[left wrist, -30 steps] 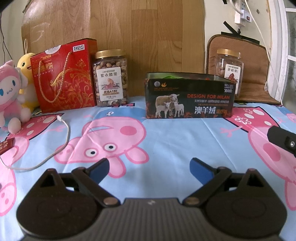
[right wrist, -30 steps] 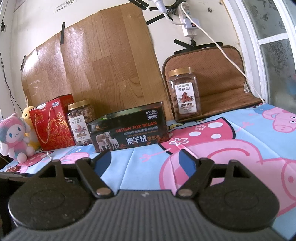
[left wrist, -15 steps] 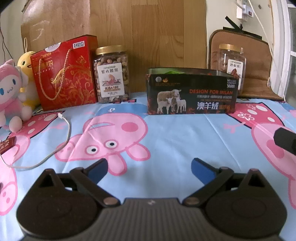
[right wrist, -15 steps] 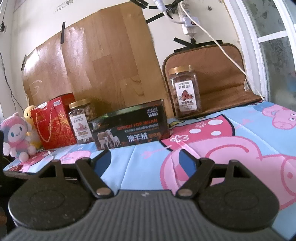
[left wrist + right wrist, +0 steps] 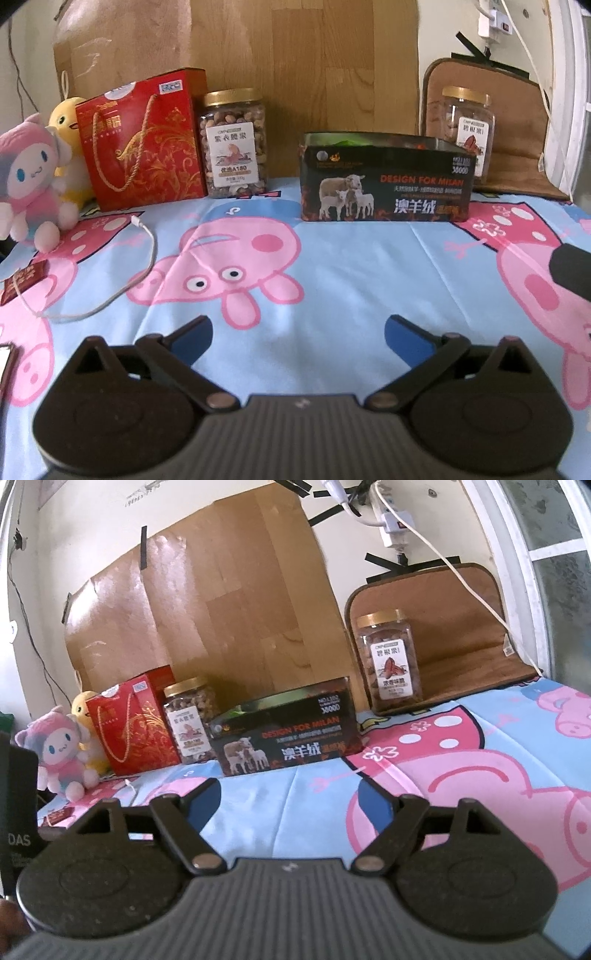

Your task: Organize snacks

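Ahead of the left gripper, its fingers spread and empty, the nut jar stands just beside the red gift box; reaching in could nudge both

Rightward, the right gripper gapes empty too; the far jar stands on a sloped brown cushion and may topple

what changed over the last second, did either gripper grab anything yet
Nothing grabbed. The left gripper lowered and eased closer to the black tin; the right gripper dipped and swung slightly toward the pecan jar. Both stayed open and empty. The tin, both jars, the red gift bag and the plush toys did not move.
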Demonstrator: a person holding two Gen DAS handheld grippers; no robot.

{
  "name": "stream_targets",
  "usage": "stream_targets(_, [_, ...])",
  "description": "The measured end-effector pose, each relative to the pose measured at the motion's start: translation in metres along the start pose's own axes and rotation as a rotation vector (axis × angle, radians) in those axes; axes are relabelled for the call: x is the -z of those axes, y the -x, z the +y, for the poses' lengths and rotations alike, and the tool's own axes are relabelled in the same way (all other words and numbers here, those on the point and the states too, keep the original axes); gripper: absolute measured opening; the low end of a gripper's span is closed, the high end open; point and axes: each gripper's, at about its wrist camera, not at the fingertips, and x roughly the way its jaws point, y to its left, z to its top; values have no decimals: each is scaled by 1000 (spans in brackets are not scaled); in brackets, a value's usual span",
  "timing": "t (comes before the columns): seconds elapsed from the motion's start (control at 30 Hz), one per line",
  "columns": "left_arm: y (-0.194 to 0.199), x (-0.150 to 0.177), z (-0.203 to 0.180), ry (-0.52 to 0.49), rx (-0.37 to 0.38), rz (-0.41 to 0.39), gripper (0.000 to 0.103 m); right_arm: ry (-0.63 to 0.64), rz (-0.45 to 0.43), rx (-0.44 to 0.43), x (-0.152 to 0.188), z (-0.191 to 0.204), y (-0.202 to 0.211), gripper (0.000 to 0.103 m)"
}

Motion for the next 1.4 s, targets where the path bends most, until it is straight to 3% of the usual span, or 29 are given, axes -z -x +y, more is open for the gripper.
stream_targets(0.3, [32, -13, 0, 24, -37, -52, 103, -40, -29, -25, -14, 1, 16, 95])
stream_targets(0.53, [43, -17, -3, 23, -59, -34, 103, -58, -38, -46, -20, 7, 28, 103])
stream_targets(0.8, [52, -18, -5, 23, -35, -22, 103, -61, -30, -43, -21, 11, 32, 103])
stream_targets(1.4, [54, -13, -11, -22, -92, -41, 103, -97, -14, -44, -18, 5, 30, 103])
